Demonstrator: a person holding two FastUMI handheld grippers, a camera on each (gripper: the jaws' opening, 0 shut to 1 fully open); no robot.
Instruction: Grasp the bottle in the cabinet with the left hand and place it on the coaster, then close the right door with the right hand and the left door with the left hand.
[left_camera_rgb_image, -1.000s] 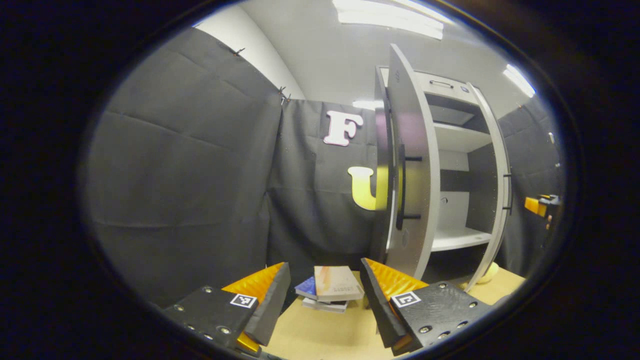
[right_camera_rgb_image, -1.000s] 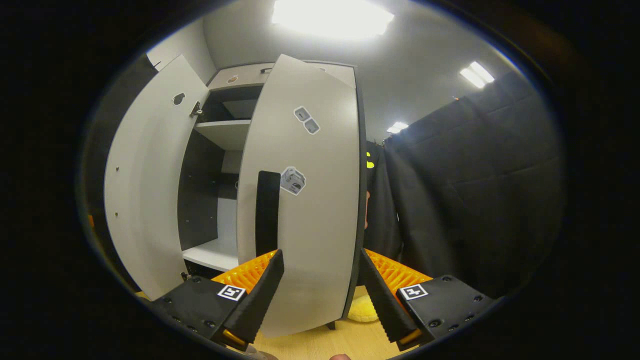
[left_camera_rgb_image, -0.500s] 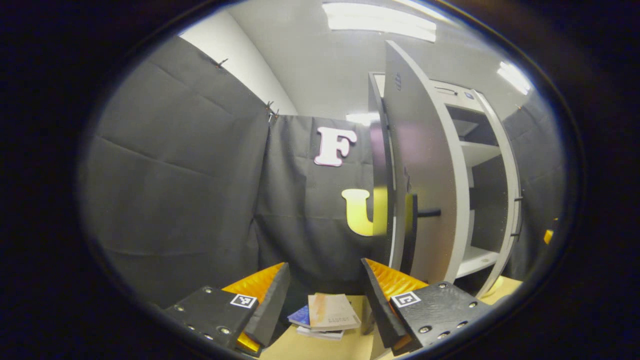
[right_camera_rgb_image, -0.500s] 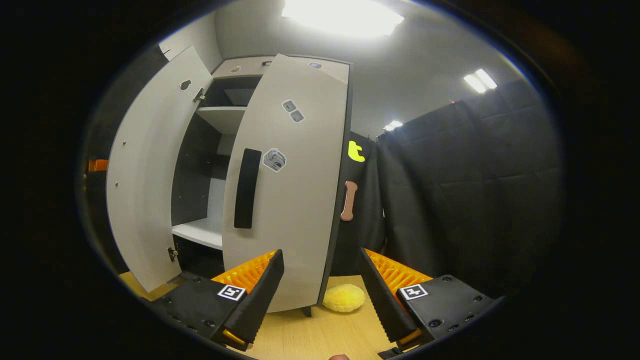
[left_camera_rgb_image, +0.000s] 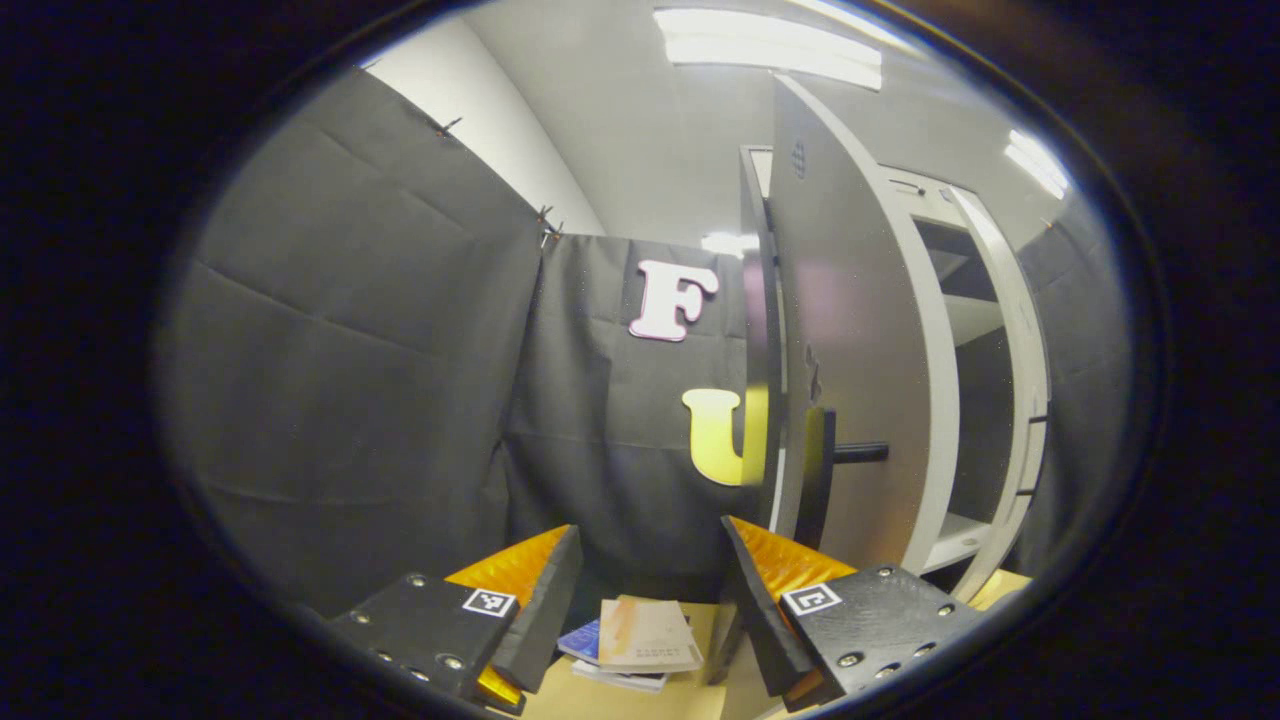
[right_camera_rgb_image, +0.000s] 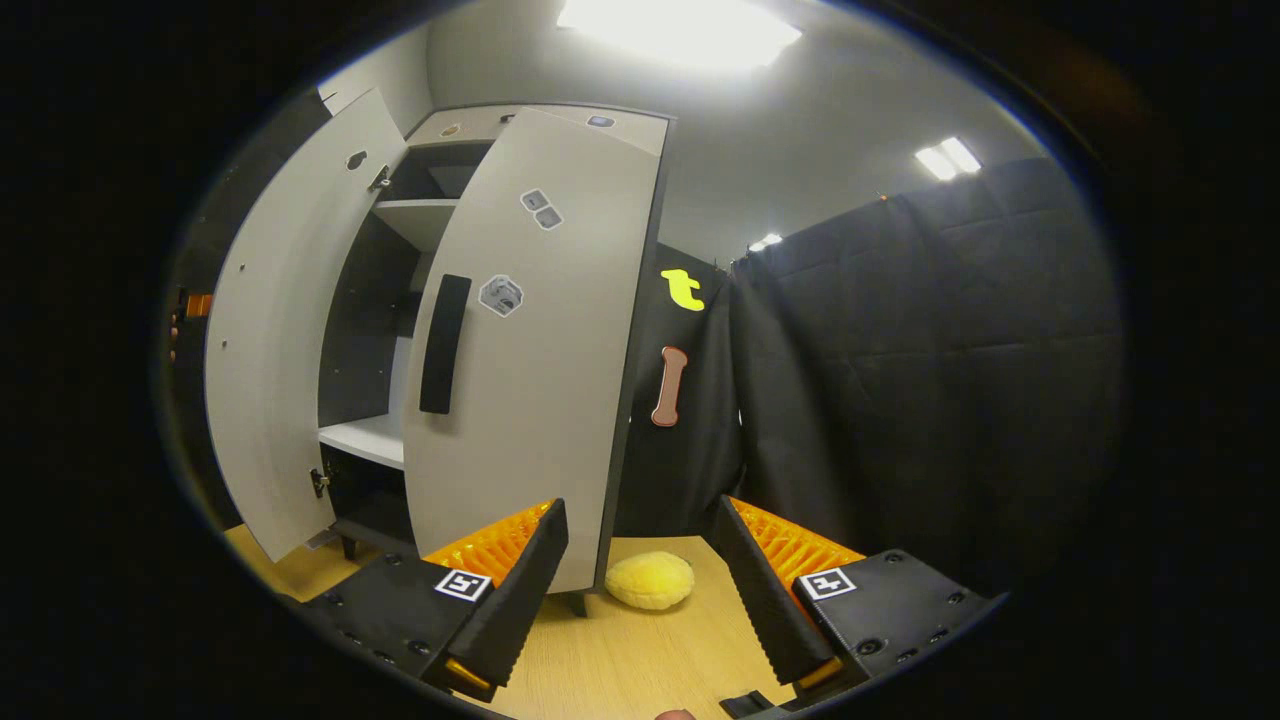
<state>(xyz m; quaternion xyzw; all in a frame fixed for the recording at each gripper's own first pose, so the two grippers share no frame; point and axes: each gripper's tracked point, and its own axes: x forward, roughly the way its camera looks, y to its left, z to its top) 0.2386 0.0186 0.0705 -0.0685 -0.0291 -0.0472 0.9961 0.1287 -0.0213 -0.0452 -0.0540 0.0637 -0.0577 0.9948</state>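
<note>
A grey cabinet stands on the wooden table with both doors ajar. In the left gripper view the left door (left_camera_rgb_image: 850, 380) is seen nearly edge-on, just right of and beyond my open left gripper (left_camera_rgb_image: 650, 590), with its black handle (left_camera_rgb_image: 822, 475) above the right finger. The cabinet's shelves (left_camera_rgb_image: 975, 320) show behind it. In the right gripper view the right door (right_camera_rgb_image: 540, 350), with a black handle (right_camera_rgb_image: 443, 343), hangs half open up and left of my open right gripper (right_camera_rgb_image: 640, 580). Neither gripper touches anything. The left door (right_camera_rgb_image: 270, 330) stands wide at the left.
A small stack of books (left_camera_rgb_image: 640, 640) lies on the table between my left fingers, farther off. A soft yellow lump (right_camera_rgb_image: 650, 580) sits on the tabletop (right_camera_rgb_image: 640, 670) by the right door's lower corner. Black cloth walls close in behind and on both sides.
My right gripper has drawn back and swung right, so the right door is now farther off and to the left. My left gripper has moved nearer the left door, which now hides more of the interior.
</note>
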